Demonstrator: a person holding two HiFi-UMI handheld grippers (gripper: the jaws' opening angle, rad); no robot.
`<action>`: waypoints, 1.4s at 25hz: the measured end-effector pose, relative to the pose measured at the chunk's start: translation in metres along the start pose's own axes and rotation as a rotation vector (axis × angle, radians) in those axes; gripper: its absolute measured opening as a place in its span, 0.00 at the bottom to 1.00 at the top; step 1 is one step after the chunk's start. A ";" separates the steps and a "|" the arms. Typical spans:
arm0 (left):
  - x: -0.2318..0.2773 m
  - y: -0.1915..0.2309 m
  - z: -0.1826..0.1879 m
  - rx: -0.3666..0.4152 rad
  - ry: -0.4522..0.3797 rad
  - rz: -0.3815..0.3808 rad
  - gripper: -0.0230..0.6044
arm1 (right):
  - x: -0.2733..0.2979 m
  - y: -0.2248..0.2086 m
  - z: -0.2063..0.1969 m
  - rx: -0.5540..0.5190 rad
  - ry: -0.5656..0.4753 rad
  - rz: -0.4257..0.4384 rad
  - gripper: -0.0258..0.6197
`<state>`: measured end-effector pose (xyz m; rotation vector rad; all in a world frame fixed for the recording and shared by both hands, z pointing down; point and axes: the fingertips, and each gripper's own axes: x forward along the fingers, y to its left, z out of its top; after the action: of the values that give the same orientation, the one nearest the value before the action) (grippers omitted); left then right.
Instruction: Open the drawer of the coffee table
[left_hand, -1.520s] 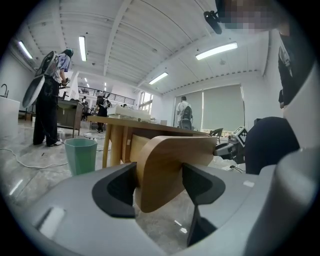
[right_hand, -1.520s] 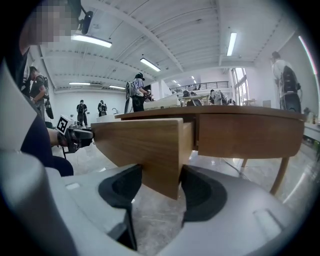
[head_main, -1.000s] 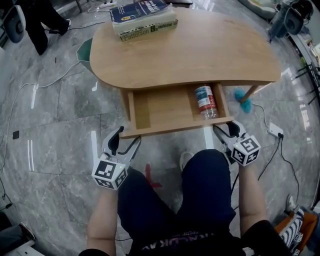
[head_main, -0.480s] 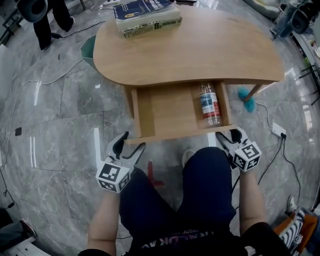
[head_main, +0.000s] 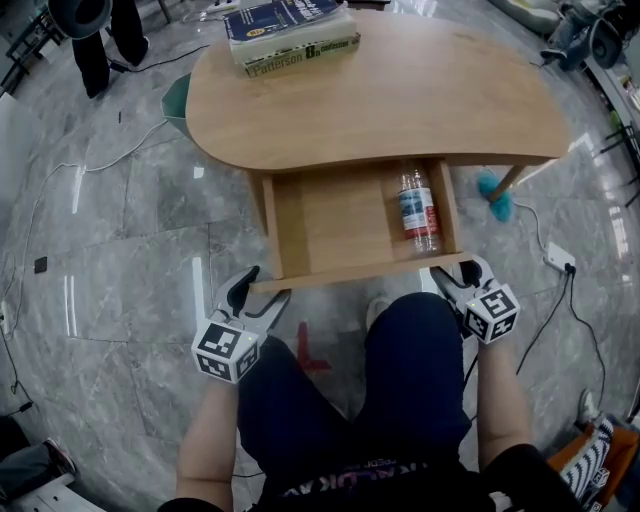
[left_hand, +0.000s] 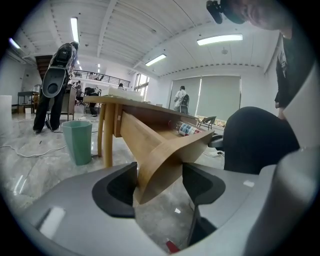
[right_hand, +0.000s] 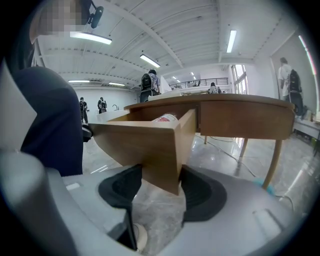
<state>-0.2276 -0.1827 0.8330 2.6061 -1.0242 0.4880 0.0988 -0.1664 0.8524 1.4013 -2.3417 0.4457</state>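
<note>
Holding the drawer (head_main: 340, 225) by its front panel, one corner per hand. Clamped on the right front corner with the right hand-held gripper (head_main: 458, 272), pads pressed to both faces of the wood. Straddling the left front corner with the left hand-held gripper (head_main: 265, 283), jaws apart: touching on one side, clear of the wood on the other. Stands well out from under the coffee table (head_main: 400, 100), toward the person's knees, with a bottle (head_main: 417, 208) lying lengthwise along the right wall. Presents its long front edge crosswise between both grippers, so any further pull goes straight back toward the body. Looks close to fully open. Worth closing the left to keep the pull even.
</note>
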 end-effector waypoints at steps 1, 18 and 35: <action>0.000 0.000 0.000 0.004 0.000 -0.002 0.50 | 0.000 0.001 0.001 0.000 -0.002 -0.001 0.41; -0.064 0.008 0.023 -0.003 -0.105 0.061 0.12 | -0.068 0.001 0.053 0.060 -0.142 0.072 0.19; -0.098 -0.083 0.199 -0.065 -0.041 0.062 0.05 | -0.059 0.070 0.245 -0.026 0.020 0.385 0.04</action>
<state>-0.1970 -0.1435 0.6009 2.5432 -1.1186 0.4099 0.0245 -0.2001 0.6037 0.9258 -2.5939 0.5278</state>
